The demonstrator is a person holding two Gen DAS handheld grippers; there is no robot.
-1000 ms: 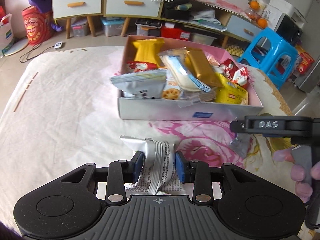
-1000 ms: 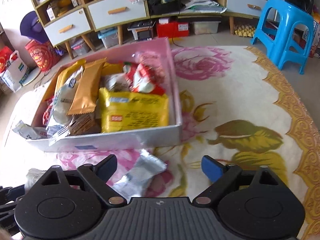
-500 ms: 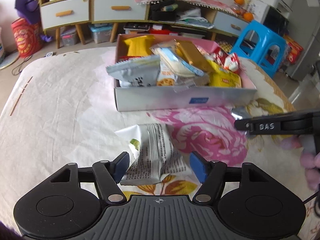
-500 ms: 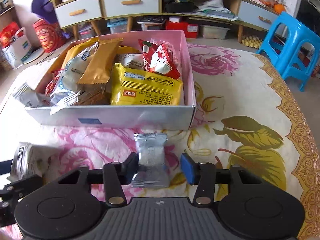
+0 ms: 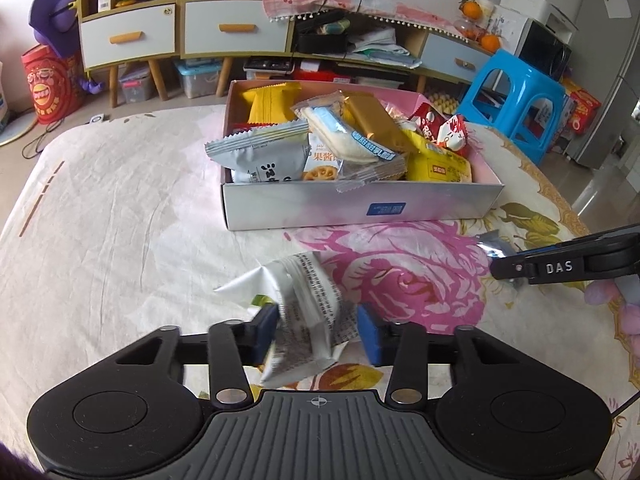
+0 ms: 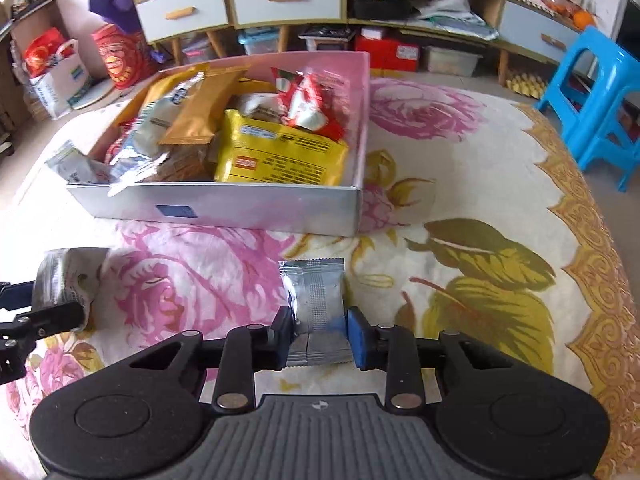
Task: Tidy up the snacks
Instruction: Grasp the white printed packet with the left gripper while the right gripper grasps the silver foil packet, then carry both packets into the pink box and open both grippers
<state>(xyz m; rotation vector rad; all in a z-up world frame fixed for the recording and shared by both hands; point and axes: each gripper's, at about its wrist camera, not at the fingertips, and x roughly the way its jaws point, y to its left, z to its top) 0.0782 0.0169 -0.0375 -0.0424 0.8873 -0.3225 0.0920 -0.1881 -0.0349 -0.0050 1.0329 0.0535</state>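
A pink and white box (image 5: 360, 208) full of snack packets stands on the flowered bedspread; it also shows in the right wrist view (image 6: 224, 204). My left gripper (image 5: 316, 334) is closing around a white packet with printed text (image 5: 304, 308), which looks lifted and tilted; the right pad (image 5: 370, 334) stands a little apart from it. My right gripper (image 6: 318, 336) is shut on a small silver packet (image 6: 318, 300) near the box's front right corner. The silver packet's tip shows in the left wrist view (image 5: 496, 242) behind the right gripper's body.
A blue plastic stool (image 5: 520, 108) stands to the right of the bed. A low cabinet with drawers (image 5: 236, 32) and storage bins under it line the far wall. Red bags (image 6: 116, 56) sit on the floor at left.
The left gripper opened, then narrowed again on the white packet, which now tilts up. The right gripper centred on the silver packet and closed on it.
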